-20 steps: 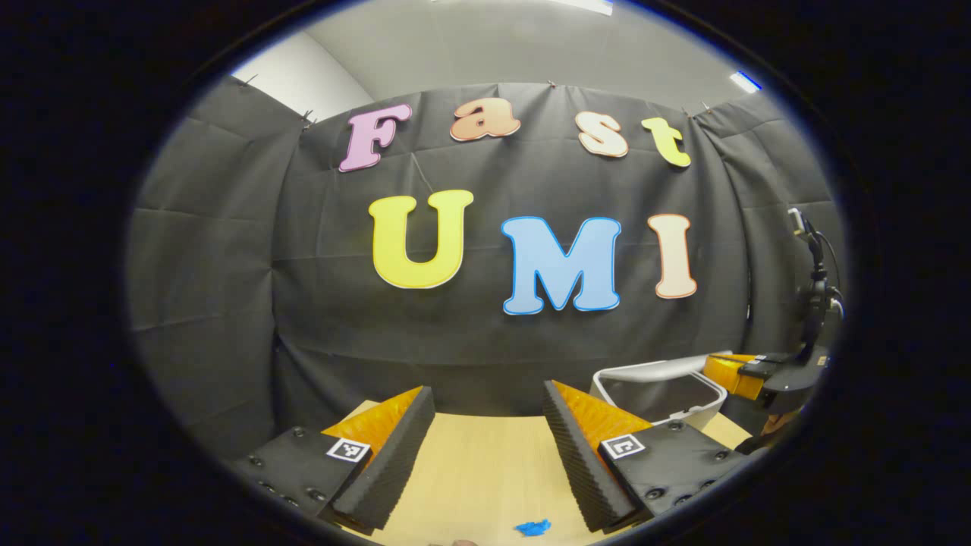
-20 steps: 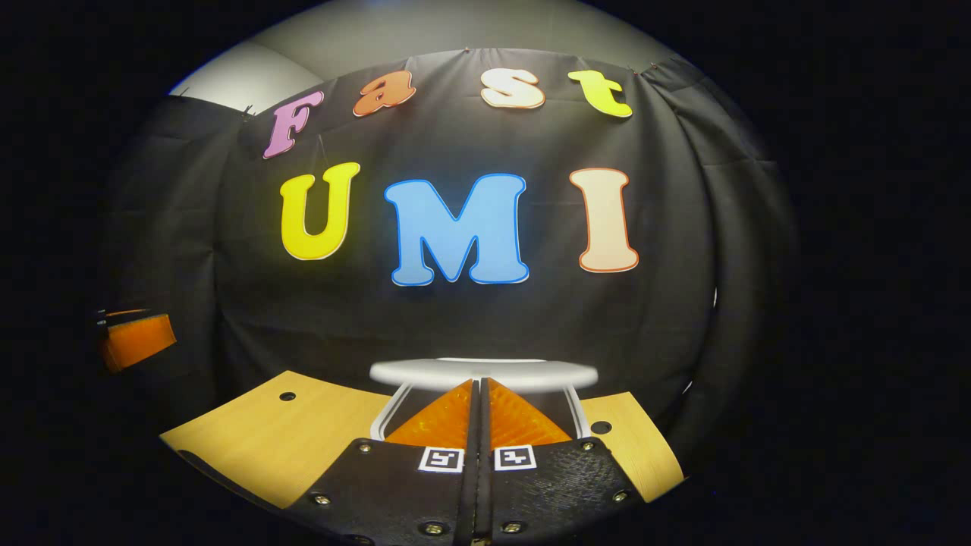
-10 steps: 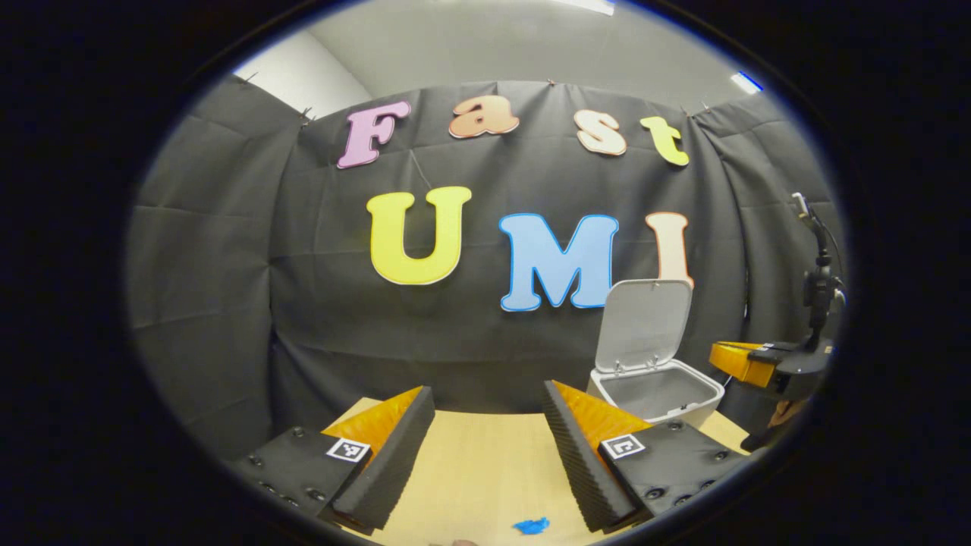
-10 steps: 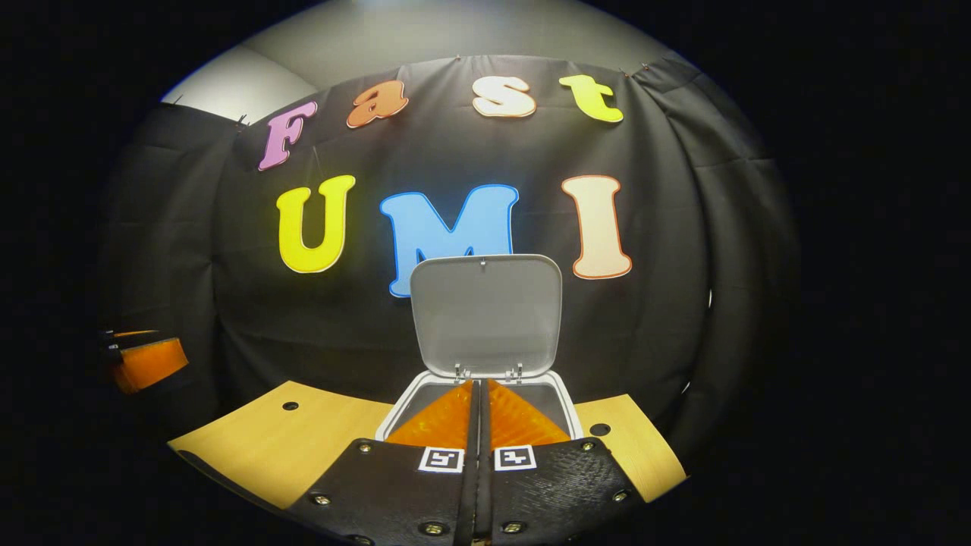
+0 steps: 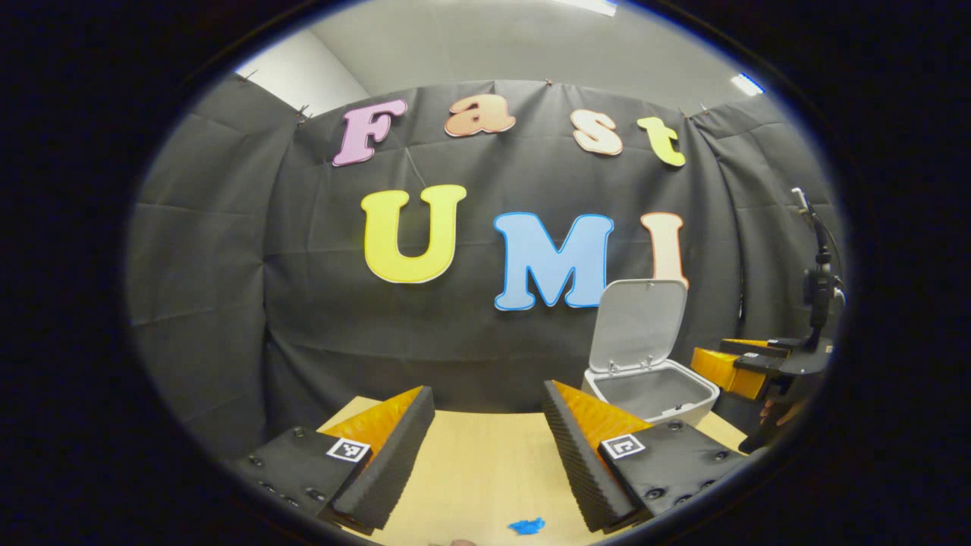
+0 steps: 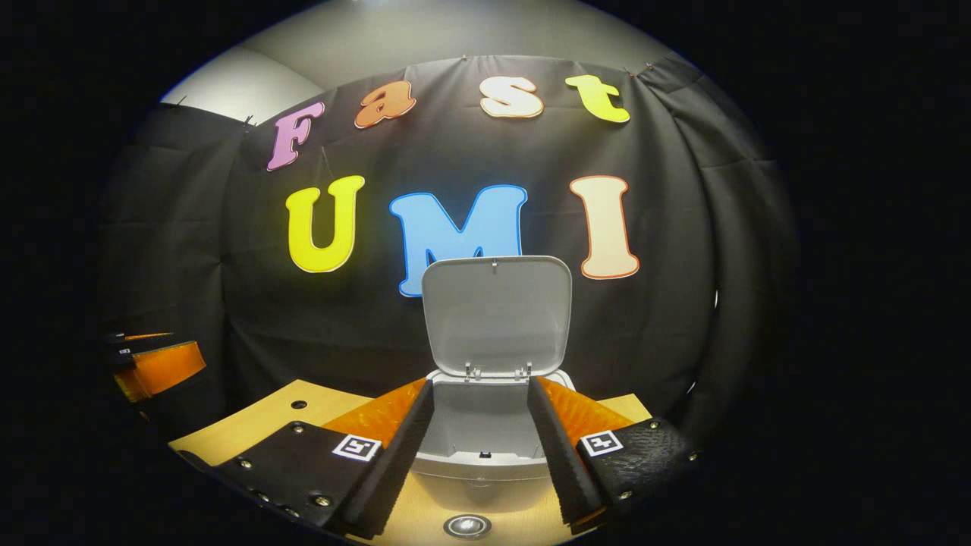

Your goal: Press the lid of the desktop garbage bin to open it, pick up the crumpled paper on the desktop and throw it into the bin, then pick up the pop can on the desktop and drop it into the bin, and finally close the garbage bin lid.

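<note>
The left gripper's (image 5: 485, 425) fingers (image 5: 394, 447) are spread apart over the bare worktop (image 5: 478, 470), grasping nothing. Square coded markers (image 5: 348, 450) sit on them, unreadable as writing. A small blue scrap (image 5: 526, 525) lies near the worktop's near edge. The bin (image 5: 651, 390) stands at the far right corner, lid (image 5: 637, 318) upright. The right gripper's (image 6: 479, 425) fingers (image 6: 554, 444) are released, framing the open bin, a round button (image 6: 466, 525) below.

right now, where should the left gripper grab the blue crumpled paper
Probably across its middle, from above: the blue crumpled paper is a small low lump on the table, near the open left gripper, too flat to take from the side.
</note>
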{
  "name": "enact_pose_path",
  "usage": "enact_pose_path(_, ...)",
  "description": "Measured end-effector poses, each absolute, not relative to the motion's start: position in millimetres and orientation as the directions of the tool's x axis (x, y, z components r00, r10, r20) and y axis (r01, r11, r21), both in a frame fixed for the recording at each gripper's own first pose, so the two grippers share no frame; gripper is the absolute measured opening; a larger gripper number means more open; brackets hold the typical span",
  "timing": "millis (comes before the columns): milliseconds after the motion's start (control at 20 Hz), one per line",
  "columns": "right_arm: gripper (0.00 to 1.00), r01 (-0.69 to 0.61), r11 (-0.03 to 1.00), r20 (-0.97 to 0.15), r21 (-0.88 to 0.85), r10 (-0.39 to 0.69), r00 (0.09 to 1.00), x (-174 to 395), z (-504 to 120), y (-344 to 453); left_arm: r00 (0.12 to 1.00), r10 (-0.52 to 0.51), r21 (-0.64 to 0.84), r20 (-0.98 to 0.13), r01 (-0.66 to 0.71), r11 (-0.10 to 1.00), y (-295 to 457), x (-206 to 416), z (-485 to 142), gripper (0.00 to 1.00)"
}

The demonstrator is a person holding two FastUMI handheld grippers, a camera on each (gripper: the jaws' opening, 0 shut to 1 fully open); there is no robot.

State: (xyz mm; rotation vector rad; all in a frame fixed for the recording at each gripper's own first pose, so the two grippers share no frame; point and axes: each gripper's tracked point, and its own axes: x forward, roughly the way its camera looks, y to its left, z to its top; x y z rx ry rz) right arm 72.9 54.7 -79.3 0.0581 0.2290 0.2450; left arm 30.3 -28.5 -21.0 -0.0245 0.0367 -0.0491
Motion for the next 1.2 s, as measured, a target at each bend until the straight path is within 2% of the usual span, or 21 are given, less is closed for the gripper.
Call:
enact_pose_path(150,0.89,-0.233,0.969,-0.202,0.080,0.245,0.948,71.2,-71.7,55.4,0.997,-0.062,-0.026,-0.048,0.061,0.998,-31.7,32.6,-26.7,0.95)
enact_pose_path(200,0.99,-0.230,0.970,-0.195,0.079,0.241,0.951,69.7,-70.1,54.4,0.996,-0.069,-0.027,-0.056,0.068,0.997,-33.3,33.3,-31.4,0.95)
enact_pose_path(250,0.99,-0.227,0.971,-0.190,0.079,0.238,0.952,69.0,-67.3,53.8,0.995,-0.075,-0.030,-0.065,0.073,0.997,-34.8,34.5,-35.6,0.95)
enact_pose_path(300,0.90,-0.224,0.971,-0.186,0.080,0.235,0.954,68.6,-65.8,53.3,0.994,-0.080,-0.033,-0.075,0.077,0.996,-35.9,35.9,-39.8,0.95)
enact_pose_path(1200,0.90,-0.189,0.982,-0.149,0.026,0.191,0.970,52.1,-39.3,36.2,0.935,-0.176,-0.035,-0.306,0.174,0.984,-69.4,42.9,-168.8,0.95)
